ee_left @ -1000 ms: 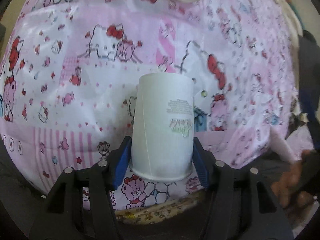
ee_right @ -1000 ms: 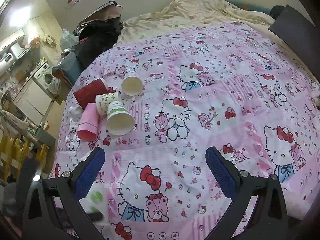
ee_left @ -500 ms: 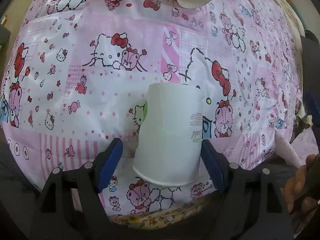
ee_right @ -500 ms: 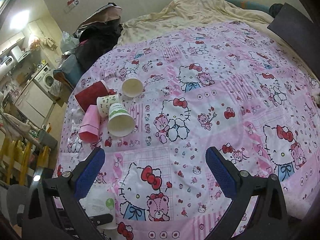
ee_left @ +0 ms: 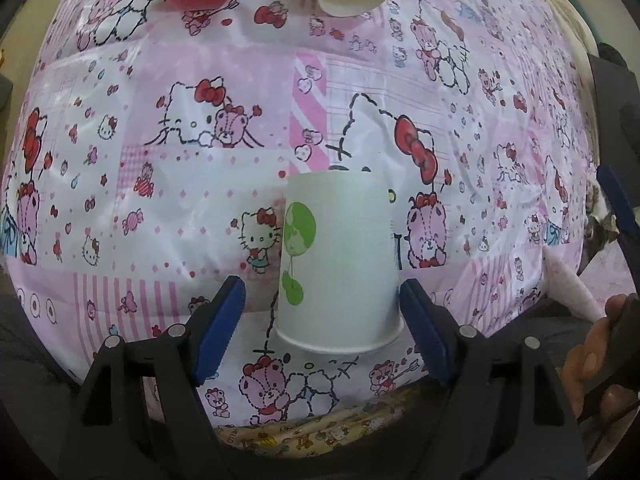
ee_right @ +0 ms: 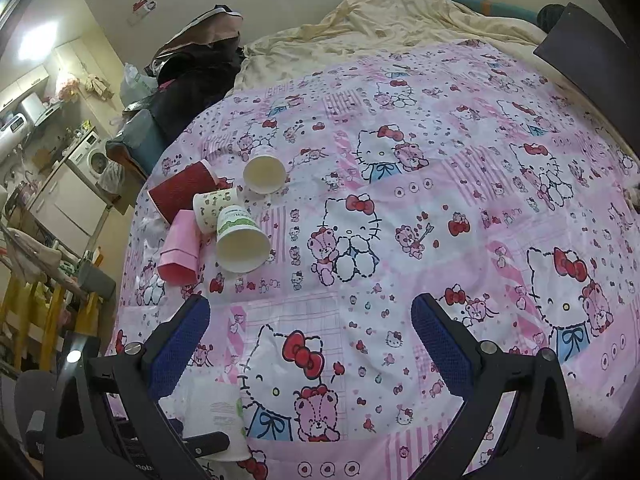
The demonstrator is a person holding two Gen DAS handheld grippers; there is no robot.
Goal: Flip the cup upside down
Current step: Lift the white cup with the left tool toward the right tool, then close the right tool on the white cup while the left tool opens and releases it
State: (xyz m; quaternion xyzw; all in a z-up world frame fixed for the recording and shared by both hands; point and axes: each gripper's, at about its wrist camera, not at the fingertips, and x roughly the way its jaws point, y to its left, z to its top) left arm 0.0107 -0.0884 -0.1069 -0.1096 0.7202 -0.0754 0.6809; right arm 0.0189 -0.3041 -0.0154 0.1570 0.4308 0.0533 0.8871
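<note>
A white paper cup (ee_left: pixel 338 264) with green balloon print stands upside down, rim down, on the pink Hello Kitty bedspread (ee_left: pixel 192 208). My left gripper (ee_left: pixel 322 332) is open around it, blue pads clear of its sides. The same cup (ee_right: pixel 216 416) shows at the lower left of the right wrist view, partly behind that gripper's left finger. My right gripper (ee_right: pixel 310 344) is open and empty above the bedspread.
Several cups lie on their sides in a cluster: a red one (ee_right: pixel 180 192), a pink one (ee_right: pixel 180 248), a patterned one (ee_right: pixel 214 208), a green-banded one (ee_right: pixel 240 240) and a white one (ee_right: pixel 264 172). A beige blanket (ee_right: pixel 400 20) lies beyond. The bed's edge is close below the cup.
My left gripper has opened and let go of the cup, which now stands free, rim down. The left gripper has drawn back a little. The right gripper has barely moved.
</note>
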